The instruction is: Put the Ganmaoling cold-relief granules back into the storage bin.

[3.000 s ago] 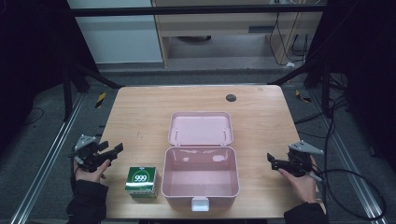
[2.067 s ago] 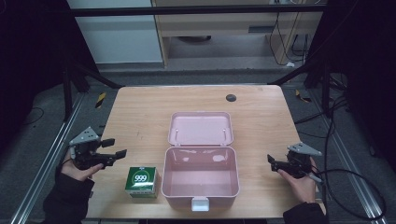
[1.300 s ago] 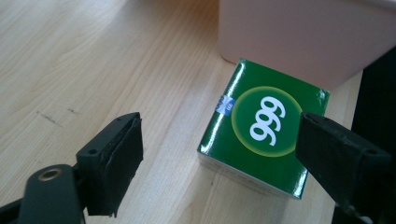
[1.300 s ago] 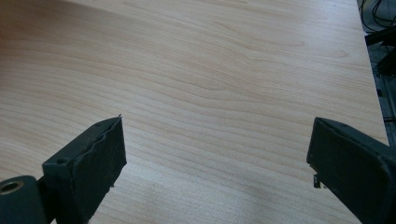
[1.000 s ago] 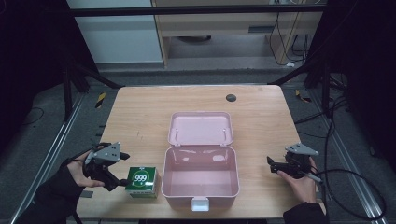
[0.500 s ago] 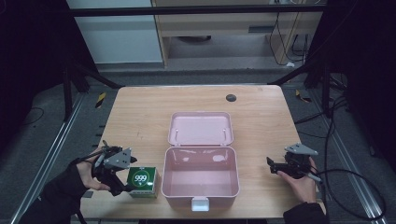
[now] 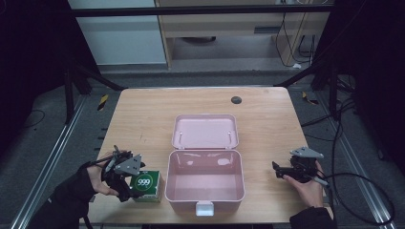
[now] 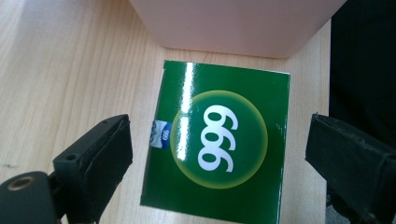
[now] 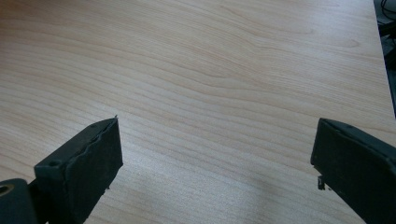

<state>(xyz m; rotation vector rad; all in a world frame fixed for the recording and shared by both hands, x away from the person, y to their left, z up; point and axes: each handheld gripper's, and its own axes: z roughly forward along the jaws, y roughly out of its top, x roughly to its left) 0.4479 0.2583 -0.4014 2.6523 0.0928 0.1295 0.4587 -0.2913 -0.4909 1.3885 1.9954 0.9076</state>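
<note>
From the high view, the left gripper (image 7: pixel 125 180) hangs over the green box (image 7: pixel 146 185) at the near left of the table (image 7: pixel 143 119), just left of the open pink case (image 7: pixel 205 179). The right gripper (image 7: pixel 278 170) rests near right.

In the left gripper view, its fingers (image 8: pixel 100 158), just opening, straddle the box untouched.

In the right gripper view, the fingers (image 9: pixel 88 161) are released over bare wood.

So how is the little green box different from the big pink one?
The green box is small, closed and printed with 999; the pink box is much larger, plain and open, its lid laid back. The left claw straddles the green box, open; nothing reaches for the pink one. Both rest on the table.
</note>
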